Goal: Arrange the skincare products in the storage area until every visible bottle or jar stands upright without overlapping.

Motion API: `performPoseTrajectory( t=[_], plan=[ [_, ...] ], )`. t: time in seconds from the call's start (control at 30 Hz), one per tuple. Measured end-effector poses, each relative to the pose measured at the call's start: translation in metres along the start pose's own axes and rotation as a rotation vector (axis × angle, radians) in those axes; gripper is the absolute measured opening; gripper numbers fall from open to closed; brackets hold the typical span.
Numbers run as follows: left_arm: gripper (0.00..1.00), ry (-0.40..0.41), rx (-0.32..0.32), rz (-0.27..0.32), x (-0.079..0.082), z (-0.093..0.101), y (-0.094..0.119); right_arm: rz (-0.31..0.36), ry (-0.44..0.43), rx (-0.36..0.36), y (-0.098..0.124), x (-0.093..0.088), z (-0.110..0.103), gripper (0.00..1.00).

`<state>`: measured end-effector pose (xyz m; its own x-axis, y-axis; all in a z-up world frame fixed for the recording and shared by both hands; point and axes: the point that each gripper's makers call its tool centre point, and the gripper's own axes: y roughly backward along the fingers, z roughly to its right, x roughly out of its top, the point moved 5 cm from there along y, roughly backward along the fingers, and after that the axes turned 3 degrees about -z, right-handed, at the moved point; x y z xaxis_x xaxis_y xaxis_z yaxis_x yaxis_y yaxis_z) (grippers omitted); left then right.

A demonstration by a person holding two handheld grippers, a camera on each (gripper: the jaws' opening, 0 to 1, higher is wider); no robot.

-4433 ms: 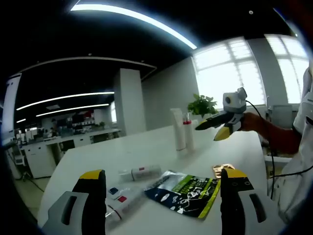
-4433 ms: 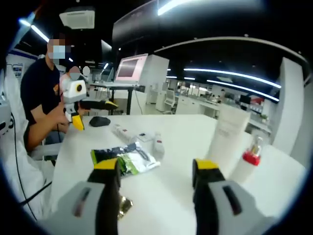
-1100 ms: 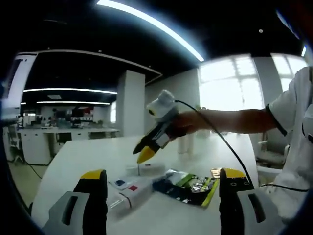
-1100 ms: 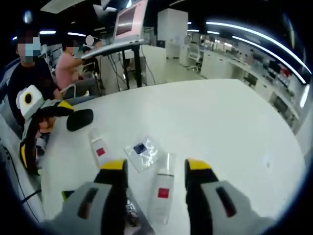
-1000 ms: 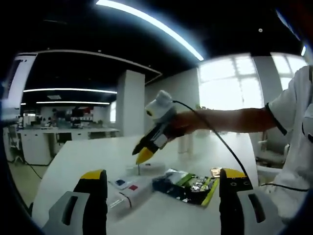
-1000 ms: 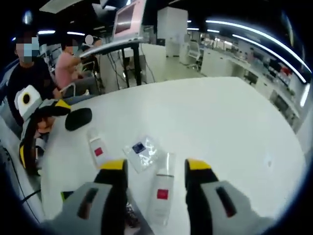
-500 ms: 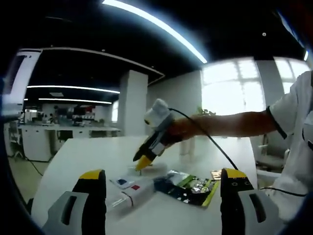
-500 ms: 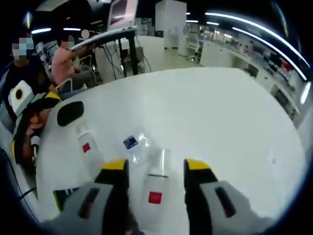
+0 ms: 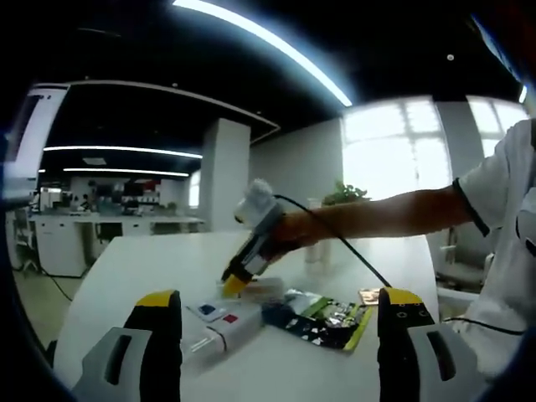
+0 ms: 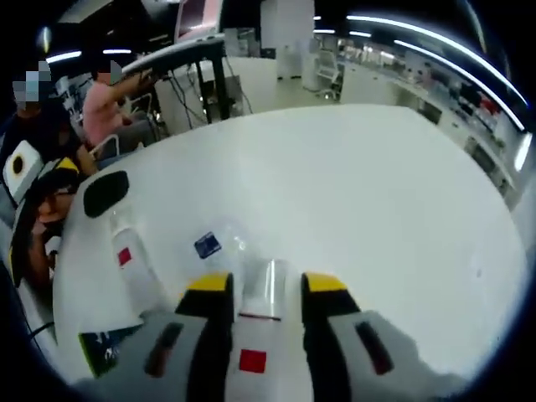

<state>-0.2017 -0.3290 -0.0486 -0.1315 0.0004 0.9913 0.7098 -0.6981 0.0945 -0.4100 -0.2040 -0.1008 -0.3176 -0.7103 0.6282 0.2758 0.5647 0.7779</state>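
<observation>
Nearby, sachet (image 10: 207,244) and second tube (image 10: 134,268) flank right gripper (image 10: 268,295).

Grey tongs (image 9: 276,347) with yellow-capped black jaws; short white sleeve (image 9: 494,201); seemingly black cable (image 9: 335,243).

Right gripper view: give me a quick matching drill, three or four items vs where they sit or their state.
Items:
1. bottle with red label
2. clear sachet with blue square
3. black mouse
4. green packet

Places:
A. far left on the table, near a seated person
B. between the right gripper's jaws, lying flat
C. just beyond the jaws, flat on the table
D. lower left edge

Pairs: 1-B, 2-C, 3-A, 4-D
</observation>
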Motion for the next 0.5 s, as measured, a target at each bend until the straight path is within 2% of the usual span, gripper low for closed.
performPoseTrajectory(
  t=[0.07,0.17,0.33,0.5],
  plan=[
    [0.99,0.001,0.001,0.0,0.0,0.0,0.0,0.006,-0.012,-0.001,0.0,0.0,0.0,0.29],
    [0.99,0.004,-0.002,0.0,0.0,0.0,-0.002,-0.002,-0.019,0.013,0.001,-0.007,-0.014,0.28],
    [0.99,0.0,-0.017,-0.01,-0.002,0.005,-0.005,-0.005,0.003,-0.01,0.001,-0.007,-0.014,0.21],
    [0.99,-0.006,-0.028,-0.007,-0.001,0.007,-0.006,0.0,0.047,-0.079,0.009,-0.007,-0.016,0.21]
  ],
)
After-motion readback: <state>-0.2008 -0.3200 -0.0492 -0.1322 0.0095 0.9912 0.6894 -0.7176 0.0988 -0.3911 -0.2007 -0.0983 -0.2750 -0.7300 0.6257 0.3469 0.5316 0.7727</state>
